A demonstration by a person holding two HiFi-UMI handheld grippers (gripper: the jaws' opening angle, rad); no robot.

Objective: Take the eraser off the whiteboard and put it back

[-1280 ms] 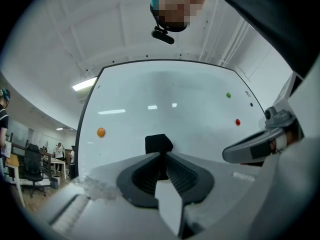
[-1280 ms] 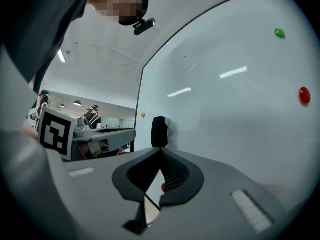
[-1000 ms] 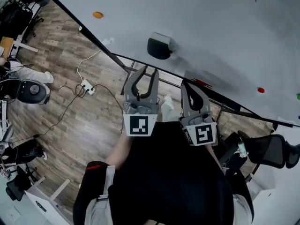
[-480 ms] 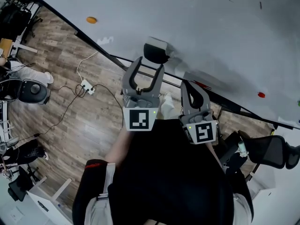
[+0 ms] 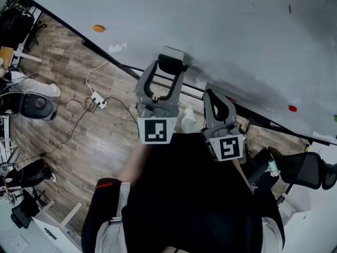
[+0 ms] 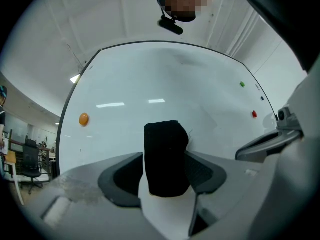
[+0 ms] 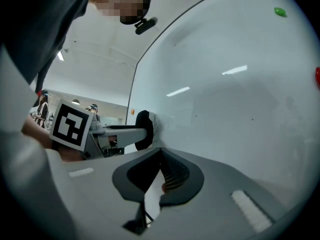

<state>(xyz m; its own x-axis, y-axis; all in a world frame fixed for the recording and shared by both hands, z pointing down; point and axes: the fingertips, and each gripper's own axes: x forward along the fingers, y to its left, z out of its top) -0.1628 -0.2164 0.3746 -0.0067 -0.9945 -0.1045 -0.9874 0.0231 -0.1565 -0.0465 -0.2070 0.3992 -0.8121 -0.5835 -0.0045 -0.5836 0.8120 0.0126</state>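
The black eraser (image 5: 171,63) with its white back sticks to the whiteboard (image 5: 237,36) just above the bottom edge. My left gripper (image 5: 169,68) reaches up to it, and its jaws are opening with the eraser between them. In the left gripper view the eraser (image 6: 166,156) stands upright between the two dark pads, filling nearly the whole gap. My right gripper (image 5: 217,95) hangs a little to the right and lower, shut on nothing. The right gripper view shows the eraser (image 7: 144,129) from the side, with the left gripper's finger against it.
An orange magnet (image 5: 98,28) and a red magnet (image 5: 292,108) sit on the board. A power strip with cables (image 5: 97,97) lies on the wooden floor at the left. A black office chair (image 5: 310,170) stands at the lower right, and more chairs (image 5: 31,104) at the far left.
My left gripper has moved up to the eraser and its jaws have spread wide, so they flank it now. The right gripper has hardly shifted.
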